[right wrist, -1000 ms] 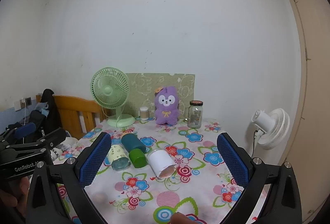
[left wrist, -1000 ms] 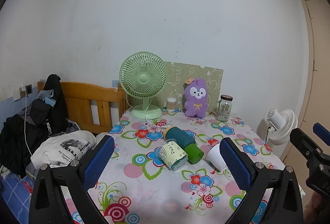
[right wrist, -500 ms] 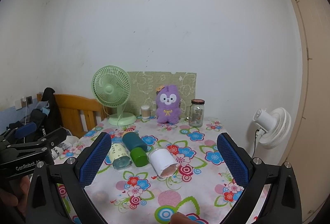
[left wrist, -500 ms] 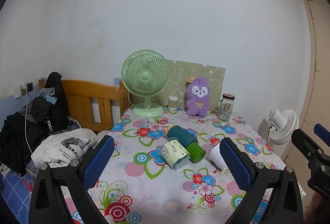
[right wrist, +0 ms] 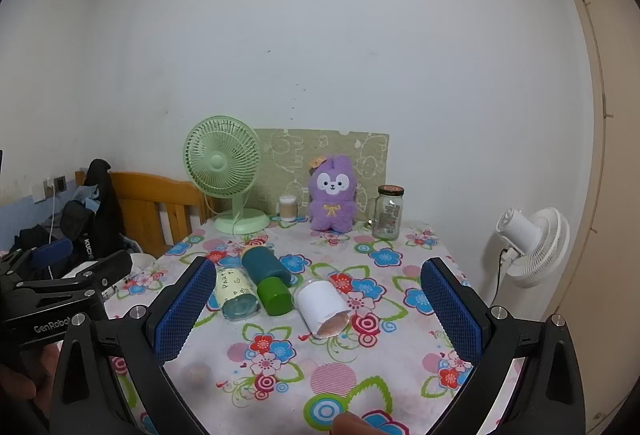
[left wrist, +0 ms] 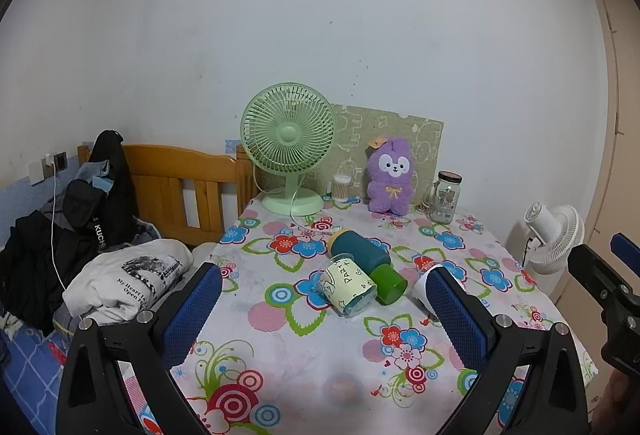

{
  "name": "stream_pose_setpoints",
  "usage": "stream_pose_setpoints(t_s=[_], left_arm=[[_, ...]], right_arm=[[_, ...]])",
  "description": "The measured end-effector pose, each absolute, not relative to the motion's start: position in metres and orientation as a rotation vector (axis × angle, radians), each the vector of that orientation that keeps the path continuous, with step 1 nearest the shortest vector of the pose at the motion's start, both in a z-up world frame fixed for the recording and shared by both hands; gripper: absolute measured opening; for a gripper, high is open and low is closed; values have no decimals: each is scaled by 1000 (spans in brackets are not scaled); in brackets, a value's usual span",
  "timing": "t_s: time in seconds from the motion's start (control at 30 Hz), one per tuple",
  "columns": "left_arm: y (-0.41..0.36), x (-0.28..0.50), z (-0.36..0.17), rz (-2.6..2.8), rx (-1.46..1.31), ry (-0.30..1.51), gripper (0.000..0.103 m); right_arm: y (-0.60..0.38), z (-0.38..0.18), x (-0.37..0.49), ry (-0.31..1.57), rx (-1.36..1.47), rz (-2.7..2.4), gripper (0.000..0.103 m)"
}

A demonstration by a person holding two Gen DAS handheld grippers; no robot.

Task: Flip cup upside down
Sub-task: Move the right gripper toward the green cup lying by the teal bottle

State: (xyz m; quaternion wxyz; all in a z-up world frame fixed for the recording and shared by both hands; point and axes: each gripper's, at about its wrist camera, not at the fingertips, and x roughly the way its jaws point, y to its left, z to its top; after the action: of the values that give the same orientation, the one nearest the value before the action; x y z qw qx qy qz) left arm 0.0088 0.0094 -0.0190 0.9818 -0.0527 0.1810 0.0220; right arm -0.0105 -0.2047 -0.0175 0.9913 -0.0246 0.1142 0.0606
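Three cups lie on their sides in the middle of the flowered table [right wrist: 340,375]: a clear cup with a pale label [right wrist: 236,293] [left wrist: 350,285], a teal cup nested with a green one [right wrist: 268,275] [left wrist: 366,261], and a white cup [right wrist: 322,301], partly hidden behind my finger in the left wrist view [left wrist: 422,285]. My left gripper [left wrist: 324,311] is open and empty, above the near table. My right gripper [right wrist: 318,315] is open and empty, its jaws wide on either side of the cups but nearer the camera.
At the table's back stand a green fan [left wrist: 290,155], a purple plush [left wrist: 390,175], a glass jar [left wrist: 444,197] and a small cotton swab jar [right wrist: 288,207]. A wooden bed with clothes [left wrist: 124,275] is left. A white fan [right wrist: 532,241] stands right of the table.
Both grippers have risen and tilted slightly, so the table and cups sit lower in both views. The cups have not moved and both grippers stay open.
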Motion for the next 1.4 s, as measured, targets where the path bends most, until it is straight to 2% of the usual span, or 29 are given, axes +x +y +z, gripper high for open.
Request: stream_pose_setpoints(t_s=[0.5, 1.0, 1.4], left_arm=[[8, 30, -42, 22, -68, 477, 103], [5, 95, -81, -36, 59, 651, 103], [-3, 145, -99, -79, 130, 758, 103]], right_arm=[[-199, -24, 6, 287, -76, 156, 103], [-149, -53, 105, 522, -384, 382, 103], [-128, -85, 204, 777, -504, 489, 103]])
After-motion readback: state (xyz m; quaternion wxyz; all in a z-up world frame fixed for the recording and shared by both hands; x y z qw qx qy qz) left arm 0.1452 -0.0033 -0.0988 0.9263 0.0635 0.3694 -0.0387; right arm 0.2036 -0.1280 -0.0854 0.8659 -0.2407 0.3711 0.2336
